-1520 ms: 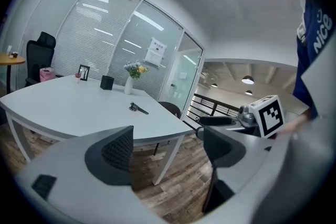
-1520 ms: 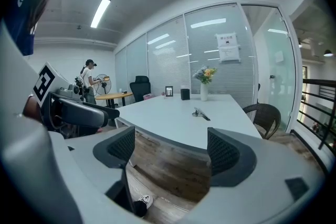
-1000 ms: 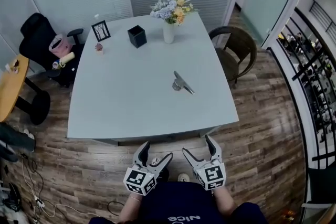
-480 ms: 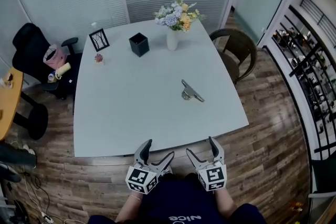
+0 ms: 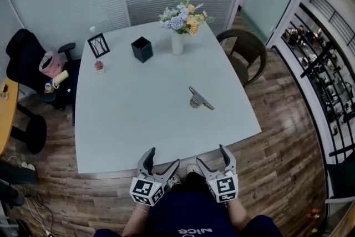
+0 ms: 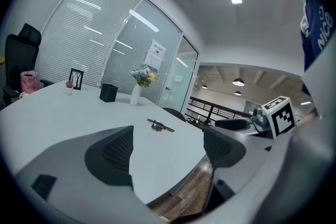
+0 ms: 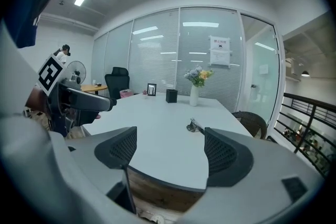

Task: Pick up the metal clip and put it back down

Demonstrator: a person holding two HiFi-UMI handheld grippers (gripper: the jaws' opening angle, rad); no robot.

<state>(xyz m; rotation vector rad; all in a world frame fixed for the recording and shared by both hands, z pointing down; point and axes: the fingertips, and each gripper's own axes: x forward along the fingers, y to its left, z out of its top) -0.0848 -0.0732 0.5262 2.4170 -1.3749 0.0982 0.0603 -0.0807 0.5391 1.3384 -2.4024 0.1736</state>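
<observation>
Pale table bears the metal clip untouched — left gripper and right gripper hover off its near edge, jaws apart, empty, ready to reach.

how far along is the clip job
Nothing looks done yet: the metal clip lies untouched on the table, right of centre. In hand: nothing. The left hand-held gripper and right hand-held gripper are open and empty by the table's near edge. Left to do: reach, grasp, lift, then set it back down.
</observation>
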